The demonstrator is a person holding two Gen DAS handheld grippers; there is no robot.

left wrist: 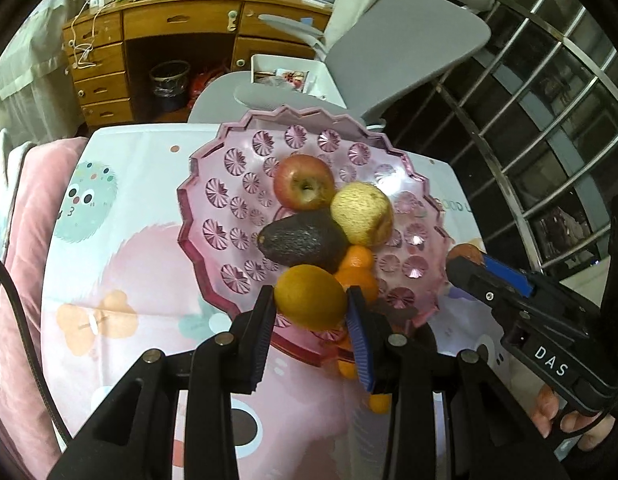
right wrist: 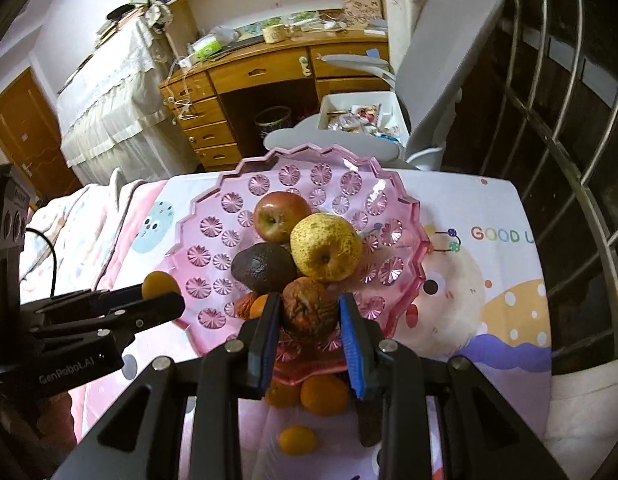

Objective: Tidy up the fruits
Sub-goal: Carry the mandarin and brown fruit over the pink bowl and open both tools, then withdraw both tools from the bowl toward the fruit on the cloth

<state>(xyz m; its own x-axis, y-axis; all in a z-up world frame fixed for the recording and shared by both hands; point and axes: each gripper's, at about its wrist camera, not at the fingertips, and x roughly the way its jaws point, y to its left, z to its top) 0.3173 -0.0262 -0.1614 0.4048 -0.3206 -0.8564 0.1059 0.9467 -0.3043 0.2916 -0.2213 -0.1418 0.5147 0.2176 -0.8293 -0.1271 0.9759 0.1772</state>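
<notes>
A pink glass fruit plate [left wrist: 237, 208] [right wrist: 229, 208] holds a red apple [left wrist: 305, 182] [right wrist: 281, 216], a yellow pear [left wrist: 363, 214] [right wrist: 325, 246], a dark avocado [left wrist: 301, 240] [right wrist: 263, 266] and small oranges [left wrist: 357, 268]. My left gripper [left wrist: 311, 304] is shut on a yellow-orange fruit [left wrist: 311, 296] [right wrist: 161, 284] over the plate's near rim. My right gripper [right wrist: 309, 316] is shut on a wrinkled brown-orange fruit [right wrist: 309, 308] [left wrist: 463, 252] over the plate's near edge.
Several oranges [right wrist: 323, 394] lie on the patterned cloth [right wrist: 469, 280] below the plate's near rim. A grey chair [left wrist: 389, 56] and wooden desk [left wrist: 169, 40] stand behind the table. A metal window grille [left wrist: 549, 120] is at the right, a pink cushion [left wrist: 29, 220] at the left.
</notes>
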